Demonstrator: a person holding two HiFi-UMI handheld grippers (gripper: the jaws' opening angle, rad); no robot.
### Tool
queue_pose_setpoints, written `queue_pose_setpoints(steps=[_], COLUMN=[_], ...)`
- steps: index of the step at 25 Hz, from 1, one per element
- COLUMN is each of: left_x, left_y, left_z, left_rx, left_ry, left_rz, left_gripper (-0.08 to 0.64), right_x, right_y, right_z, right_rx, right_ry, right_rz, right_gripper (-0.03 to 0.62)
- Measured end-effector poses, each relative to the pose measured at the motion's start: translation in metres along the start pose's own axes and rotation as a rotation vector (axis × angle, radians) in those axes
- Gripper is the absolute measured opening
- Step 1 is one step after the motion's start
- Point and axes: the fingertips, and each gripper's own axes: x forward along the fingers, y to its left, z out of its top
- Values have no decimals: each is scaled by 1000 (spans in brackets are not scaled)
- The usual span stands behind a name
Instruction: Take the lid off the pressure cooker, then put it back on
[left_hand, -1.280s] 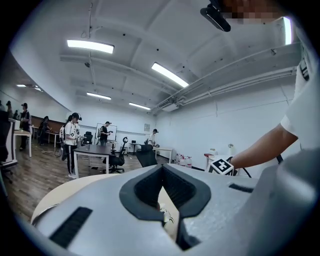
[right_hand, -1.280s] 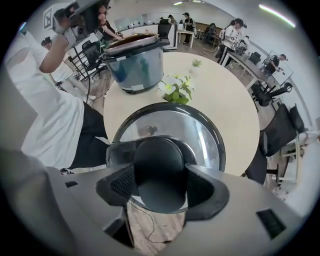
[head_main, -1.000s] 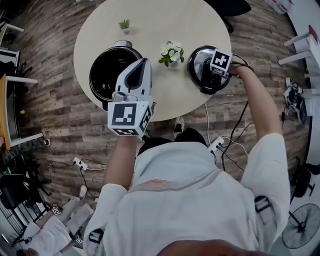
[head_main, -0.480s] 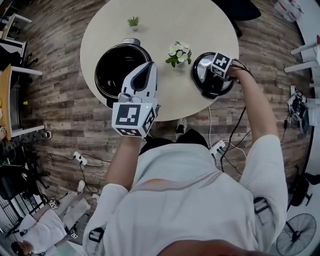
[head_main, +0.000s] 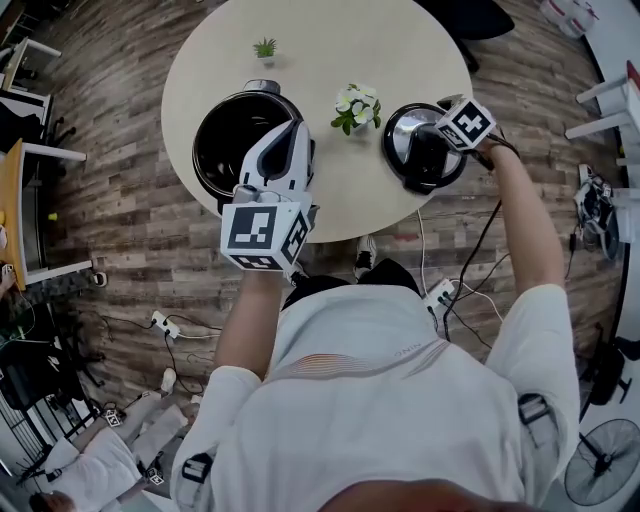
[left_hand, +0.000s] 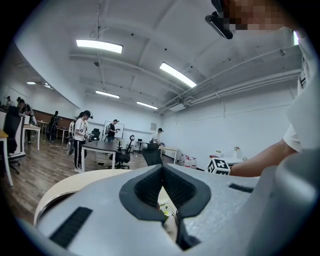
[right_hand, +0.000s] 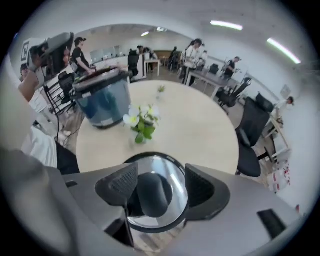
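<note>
pressure cooker (head_main: 198, 150) rim partly behind left gripper (head_main: 291, 128)

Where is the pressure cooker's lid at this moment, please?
In the head view the lid lies on the right side of the round table, near the person's edge, just right of the flowers and apart from the open cooker.

A: What sits on the round worktop (head_main: 400, 45)?
B: An open cooker (head_main: 235, 140) at left, its lid (head_main: 404, 142) at right near the edge, flowers (head_main: 351, 105) between them, and a small green plant (head_main: 264, 47) farther back.
</note>
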Motion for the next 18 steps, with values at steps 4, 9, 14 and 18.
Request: queue_pose_setpoints(steps=[4, 9, 14, 18], left_x=[-7, -21, -42, -66], left_y=[6, 23, 40, 57], left_z=[19, 41, 59, 72], left_rx=[12, 13, 32, 47], left_ry=[-41, -83, -102, -109], left_rz=[2, 22, 47, 83], left_gripper=[5, 5, 5, 5], right_x=[-78, -172, -224, -248], right_y=[-5, 27, 86, 126], right_z=[55, 117, 164, 198], right_rx=[158, 299, 269, 249], right_ry=[-338, -714, -910, -1010], right_rz=[-145, -220, -265, -278], right_gripper=[231, 148, 67, 13])
